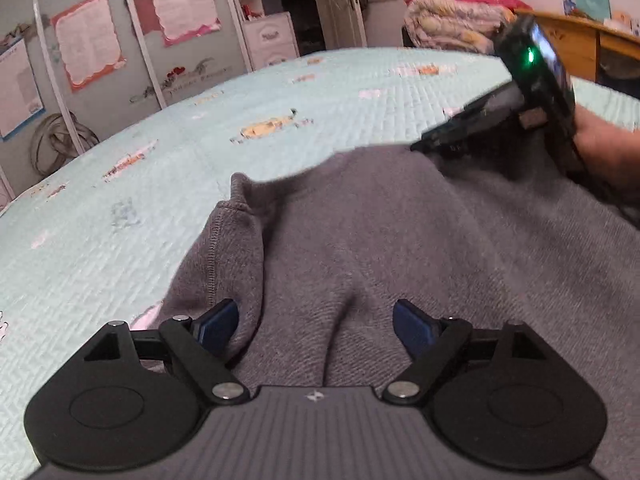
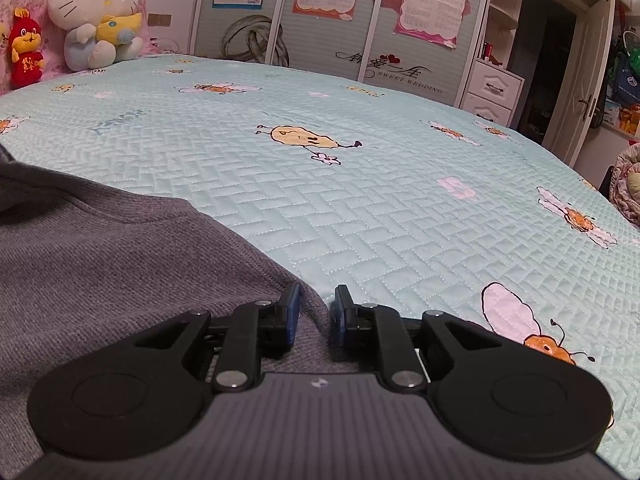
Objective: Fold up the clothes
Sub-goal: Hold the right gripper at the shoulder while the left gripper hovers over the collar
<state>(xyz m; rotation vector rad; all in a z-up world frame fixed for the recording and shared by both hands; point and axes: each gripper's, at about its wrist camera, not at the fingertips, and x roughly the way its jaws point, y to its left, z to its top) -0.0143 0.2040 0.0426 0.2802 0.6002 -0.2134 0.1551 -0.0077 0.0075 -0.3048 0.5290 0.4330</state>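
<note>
Sweatshirt (image 1: 380,240) on bed (image 2: 360,200): soft, limp, we judge | we'd pinch its hem edge | left gripper (image 1: 316,324) wide, empty | right gripper (image 2: 314,316) narrow, fabric between pads, unpressed.

The grey sweater (image 1: 380,240) is cut off by the lower and right edges, its far side hidden behind the right gripper (image 1: 424,145), itself motion-blurred. Beside that gripper, only part of a hand (image 1: 608,152) is seen. Posters (image 2: 432,0) beyond the sweater cannot be read.
</note>
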